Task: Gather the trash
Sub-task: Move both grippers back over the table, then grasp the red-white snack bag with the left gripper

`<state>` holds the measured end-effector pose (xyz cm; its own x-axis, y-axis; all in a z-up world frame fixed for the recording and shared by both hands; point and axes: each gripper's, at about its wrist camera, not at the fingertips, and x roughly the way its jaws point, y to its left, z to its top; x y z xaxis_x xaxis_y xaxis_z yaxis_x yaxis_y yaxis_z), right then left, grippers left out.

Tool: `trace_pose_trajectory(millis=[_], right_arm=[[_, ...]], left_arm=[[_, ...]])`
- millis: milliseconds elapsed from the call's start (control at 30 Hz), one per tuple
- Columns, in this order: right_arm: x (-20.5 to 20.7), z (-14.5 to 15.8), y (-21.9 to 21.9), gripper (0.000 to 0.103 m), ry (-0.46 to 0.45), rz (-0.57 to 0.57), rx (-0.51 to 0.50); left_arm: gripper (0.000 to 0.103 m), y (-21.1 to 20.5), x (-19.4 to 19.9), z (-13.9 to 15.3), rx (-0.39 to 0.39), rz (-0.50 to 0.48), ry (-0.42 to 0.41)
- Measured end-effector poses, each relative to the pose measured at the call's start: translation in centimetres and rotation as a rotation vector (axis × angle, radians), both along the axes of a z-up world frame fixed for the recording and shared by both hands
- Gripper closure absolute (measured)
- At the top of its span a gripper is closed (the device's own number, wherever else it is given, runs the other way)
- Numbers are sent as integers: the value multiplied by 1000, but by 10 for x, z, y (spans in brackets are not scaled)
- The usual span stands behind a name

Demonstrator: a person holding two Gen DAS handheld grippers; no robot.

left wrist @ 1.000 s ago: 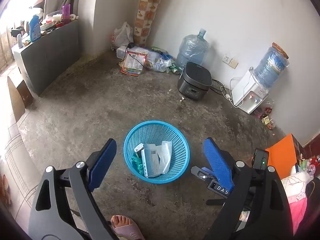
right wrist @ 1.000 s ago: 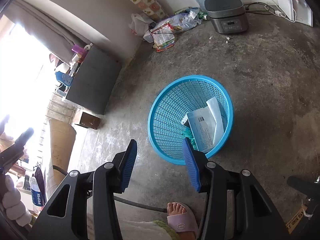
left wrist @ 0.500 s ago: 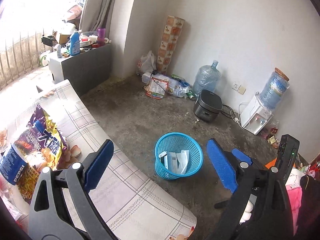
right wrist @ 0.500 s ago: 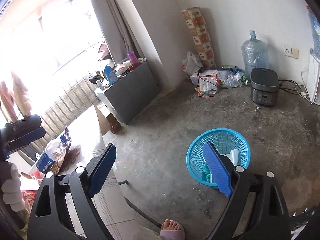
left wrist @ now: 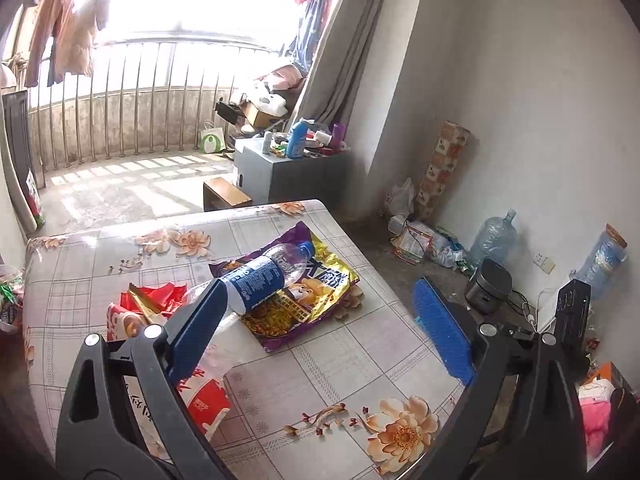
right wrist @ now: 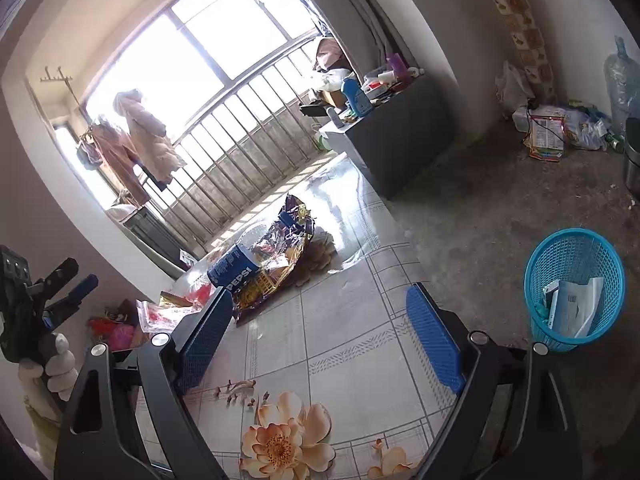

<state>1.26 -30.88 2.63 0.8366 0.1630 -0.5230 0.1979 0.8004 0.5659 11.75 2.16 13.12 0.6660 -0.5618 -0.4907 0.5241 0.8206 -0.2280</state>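
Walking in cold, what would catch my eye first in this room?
Probably the litter on the flowered table: a Pepsi bottle lying across a shiny purple snack bag, with red wrappers to its left. Next, the blue basket on the concrete floor beside the table, already holding papers. Behind it all, a bright barred window hung with clothes.

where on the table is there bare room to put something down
The near right part of the table is bare, between the purple snack bag and the printed flower at the near edge. The left side is crowded: Pepsi bottle, red wrappers, red-and-white packet.
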Motion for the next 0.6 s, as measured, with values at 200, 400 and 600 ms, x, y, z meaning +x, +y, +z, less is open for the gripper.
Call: trace_pose_trajectory(millis=[200,400,600], right_arm=[[28,8,46,18,13,119,-1],[59,8,100,24,55,252,14],[89,12,164,33,62,402,-51]], left_arm=[[20,86,8,-14,-52,192,29],[34,131,16,-54,-73,272,117],[51,154,31,-91,-98,314,223]])
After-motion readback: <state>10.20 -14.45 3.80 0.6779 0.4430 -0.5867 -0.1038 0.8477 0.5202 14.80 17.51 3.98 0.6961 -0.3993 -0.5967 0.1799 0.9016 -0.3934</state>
